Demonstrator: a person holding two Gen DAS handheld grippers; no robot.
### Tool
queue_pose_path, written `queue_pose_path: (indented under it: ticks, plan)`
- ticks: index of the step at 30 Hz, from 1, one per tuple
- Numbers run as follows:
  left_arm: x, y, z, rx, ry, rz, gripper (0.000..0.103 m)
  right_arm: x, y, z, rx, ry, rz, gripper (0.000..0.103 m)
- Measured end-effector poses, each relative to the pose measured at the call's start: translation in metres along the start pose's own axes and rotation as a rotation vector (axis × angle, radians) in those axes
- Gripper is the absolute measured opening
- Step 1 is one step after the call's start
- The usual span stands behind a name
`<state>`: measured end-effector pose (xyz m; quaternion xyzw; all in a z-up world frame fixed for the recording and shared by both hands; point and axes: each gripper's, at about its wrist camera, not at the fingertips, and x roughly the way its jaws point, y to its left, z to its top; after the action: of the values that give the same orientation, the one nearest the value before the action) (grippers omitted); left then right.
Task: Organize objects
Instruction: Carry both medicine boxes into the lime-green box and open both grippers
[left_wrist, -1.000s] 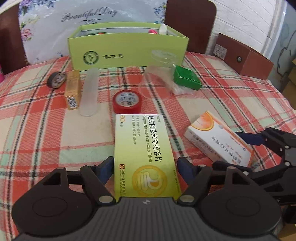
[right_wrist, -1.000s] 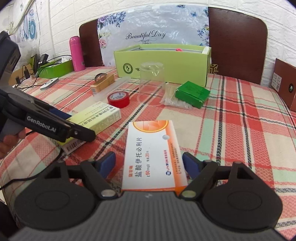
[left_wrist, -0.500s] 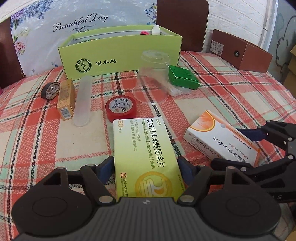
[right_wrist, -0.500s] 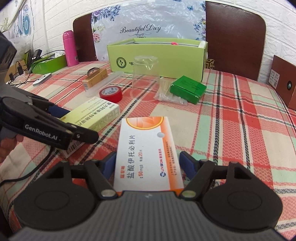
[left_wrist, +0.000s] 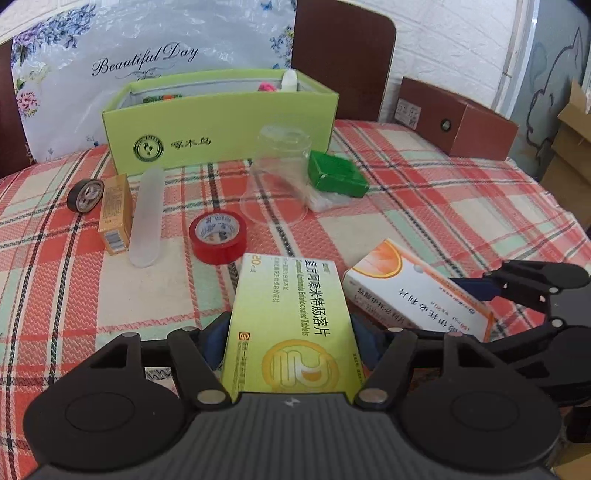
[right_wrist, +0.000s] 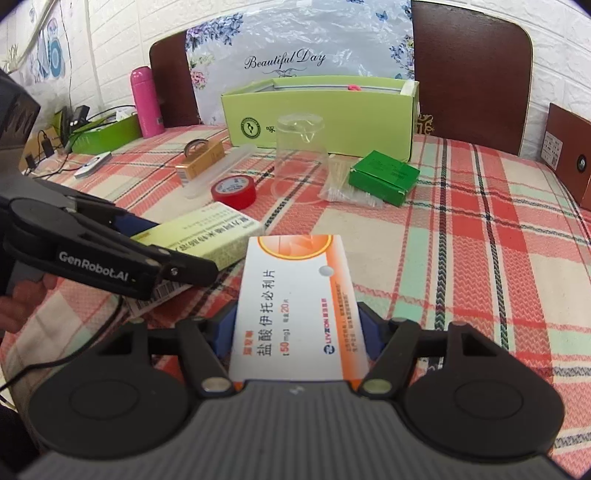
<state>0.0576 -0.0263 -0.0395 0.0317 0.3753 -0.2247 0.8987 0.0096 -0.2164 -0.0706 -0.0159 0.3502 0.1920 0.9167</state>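
flat cardboard pill boxes (left_wrist: 291, 325) in tongs

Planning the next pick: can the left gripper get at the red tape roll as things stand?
Probably not yet: the left gripper is shut on the yellow-green medicine box. The path to the red tape roll just ahead looks free, but the jaws are occupied.

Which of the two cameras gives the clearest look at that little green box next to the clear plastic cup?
The right wrist view: the green box lies unobstructed, top and front edge showing, beside the bag of sticks. In the left wrist view the green box is partly behind the clear cup.
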Motion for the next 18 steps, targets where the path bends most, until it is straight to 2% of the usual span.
queue_pose_path:
  ticks: [8, 18]
  plan:
    - [-0.033, 0.006, 0.024, -0.030, -0.115, -0.048, 0.070, -0.027, -0.007, 0.027, 0.024, -0.098, 0.025, 0.066]
    - [-0.067, 0.017, 0.081, -0.019, -0.326, 0.003, 0.070, -0.041, -0.023, 0.086, -0.004, -0.291, -0.015, 0.066]
